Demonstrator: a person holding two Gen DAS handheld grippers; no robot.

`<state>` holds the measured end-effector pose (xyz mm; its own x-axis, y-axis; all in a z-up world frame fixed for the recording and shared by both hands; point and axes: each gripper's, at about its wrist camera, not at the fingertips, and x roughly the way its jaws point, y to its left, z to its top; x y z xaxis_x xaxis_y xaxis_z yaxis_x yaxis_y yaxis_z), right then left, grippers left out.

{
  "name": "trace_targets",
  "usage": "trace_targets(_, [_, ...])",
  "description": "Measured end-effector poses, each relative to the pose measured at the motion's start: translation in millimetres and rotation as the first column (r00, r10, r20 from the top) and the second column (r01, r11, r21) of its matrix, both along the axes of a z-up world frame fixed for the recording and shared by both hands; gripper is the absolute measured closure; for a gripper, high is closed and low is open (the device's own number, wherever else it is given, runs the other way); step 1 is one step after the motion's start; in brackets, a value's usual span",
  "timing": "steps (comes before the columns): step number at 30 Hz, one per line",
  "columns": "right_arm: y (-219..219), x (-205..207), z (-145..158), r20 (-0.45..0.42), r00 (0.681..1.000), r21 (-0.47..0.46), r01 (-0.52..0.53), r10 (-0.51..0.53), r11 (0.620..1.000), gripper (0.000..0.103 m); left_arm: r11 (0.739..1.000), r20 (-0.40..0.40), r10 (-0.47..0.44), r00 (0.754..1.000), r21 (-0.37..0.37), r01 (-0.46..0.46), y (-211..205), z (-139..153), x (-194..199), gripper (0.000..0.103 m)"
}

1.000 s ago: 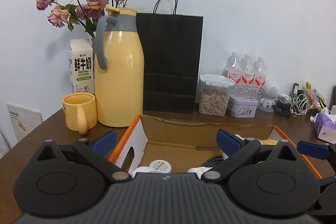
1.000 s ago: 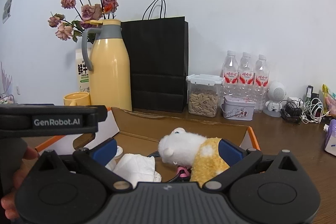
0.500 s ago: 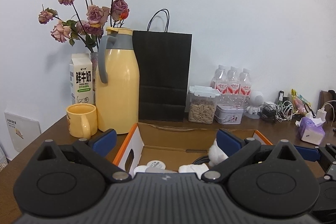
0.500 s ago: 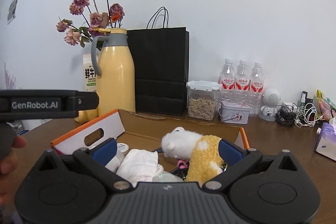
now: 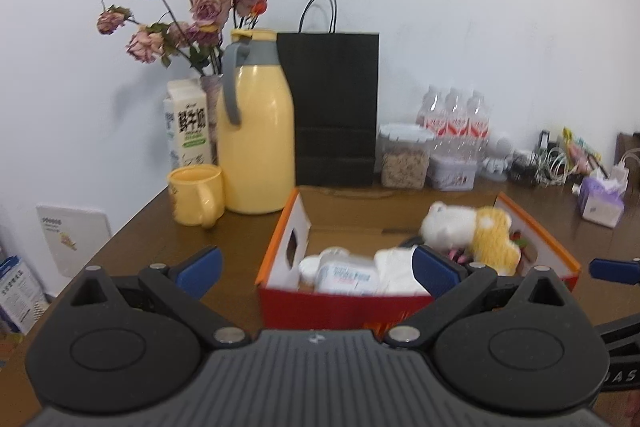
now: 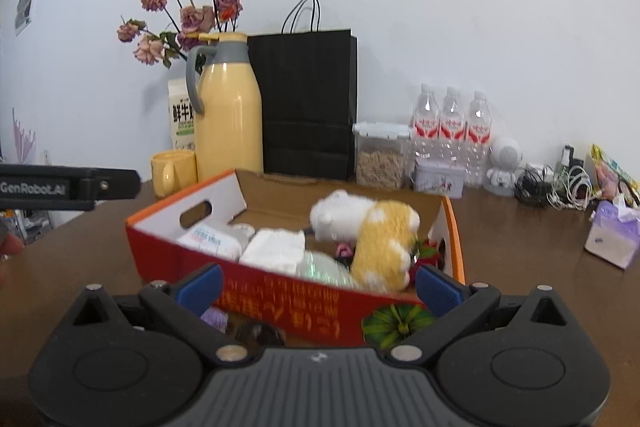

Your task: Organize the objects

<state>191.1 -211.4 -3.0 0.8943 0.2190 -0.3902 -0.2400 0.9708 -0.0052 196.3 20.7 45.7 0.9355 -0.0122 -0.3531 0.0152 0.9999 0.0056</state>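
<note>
A red and orange cardboard box (image 5: 336, 303) (image 6: 304, 303) stands open on the brown table. In it lie a white and yellow plush toy (image 5: 468, 231) (image 6: 368, 227), a white folded cloth (image 6: 276, 247), a white labelled pack (image 5: 348, 277) (image 6: 212, 237) and small items. My left gripper (image 5: 316, 271) is open and empty, just in front of the box's near wall. My right gripper (image 6: 318, 285) is open and empty, in front of the same wall. The left gripper's body (image 6: 68, 183) shows at the left in the right wrist view.
Behind the box stand a yellow thermos (image 5: 256, 131), yellow mug (image 5: 196, 193), milk carton (image 5: 188, 127), dried roses (image 5: 192, 11), black paper bag (image 5: 332, 107), snack jar (image 5: 404, 157), tin (image 6: 438, 177), three water bottles (image 6: 452, 123). Cables (image 6: 556, 183) and a tissue pack (image 6: 612, 235) lie right.
Both grippers have pulled back and up from over the box, so its front wall and whole contents now show. Both stay open and empty.
</note>
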Motion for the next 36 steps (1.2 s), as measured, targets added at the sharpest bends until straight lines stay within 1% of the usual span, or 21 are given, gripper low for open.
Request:
trace_targets(5, [-7,-16,-9,-0.037,0.999,0.006,0.005,-0.005,1.000,0.000,1.000,-0.065,0.000,0.998,0.025,0.001,4,-13,-16,0.000])
trace_targets(8, [-10,-22,-13,-0.053,0.999,0.012,0.010,-0.010,1.000,0.000,0.999,-0.115,-0.017,0.993,0.038,0.022,3,-23,-21,0.000])
trace_targets(10, [-12,-24,-16,-0.062,0.998,0.013,0.013,-0.012,1.000,0.000,0.998,-0.167,-0.041,0.985,0.034,0.048,0,-29,-21,0.000])
trace_targets(13, [-13,-28,-19,-0.073,0.997,0.013,0.012,-0.011,1.000,0.000,0.994,-0.240,-0.104,0.965,0.019,0.112,-8,-38,-20,0.000])
trace_targets(15, [-13,-30,-21,-0.076,0.997,0.012,0.012,-0.011,1.000,0.000,0.989,-0.278,-0.126,0.952,0.042,0.143,-16,-45,-19,0.000])
trace_targets(18, [-15,-32,-22,-0.080,0.997,0.013,0.011,-0.010,1.000,0.000,0.986,-0.302,-0.131,0.944,0.056,0.155,-25,-53,-19,0.000])
trace_targets(21, [-17,-32,-25,-0.091,0.996,0.015,0.014,-0.013,1.000,0.000,0.986,-0.322,-0.142,0.936,0.035,0.162,-25,-59,-15,0.000])
trace_targets(24, [-19,-29,-28,-0.103,0.995,0.018,0.016,-0.014,1.000,0.000,0.988,-0.359,-0.130,0.924,0.026,0.149,-25,-67,-7,0.000])
trace_targets(26, [-19,-28,-30,-0.108,0.994,0.019,0.014,-0.012,1.000,0.000,0.990,-0.382,-0.126,0.915,0.007,0.139,-22,-71,-2,0.000])
trace_targets(28, [-20,-27,-32,-0.114,0.993,0.020,0.013,-0.010,1.000,0.000,0.991,-0.394,-0.133,0.909,-0.036,0.129,-16,-74,1,0.000])
trace_targets(30, [-20,-25,-34,-0.119,0.993,0.019,0.012,-0.010,1.000,0.000,0.991,-0.388,-0.135,0.912,-0.064,0.119,-13,-73,0,0.000])
trace_targets(32, [-20,-24,-37,-0.128,0.992,0.018,0.013,-0.011,1.000,0.000,0.991,-0.365,-0.133,0.921,-0.064,0.118,-12,-71,-3,0.001])
trace_targets(34, [-20,-22,-39,-0.136,0.991,0.017,0.015,-0.012,1.000,0.000,0.991,-0.346,-0.133,0.929,-0.066,0.118,-11,-68,-5,0.006])
trace_targets(36, [-20,-21,-41,-0.143,0.990,0.017,0.015,-0.013,1.000,0.000,0.991,-0.333,-0.135,0.933,-0.064,0.121,-11,-66,-7,0.006])
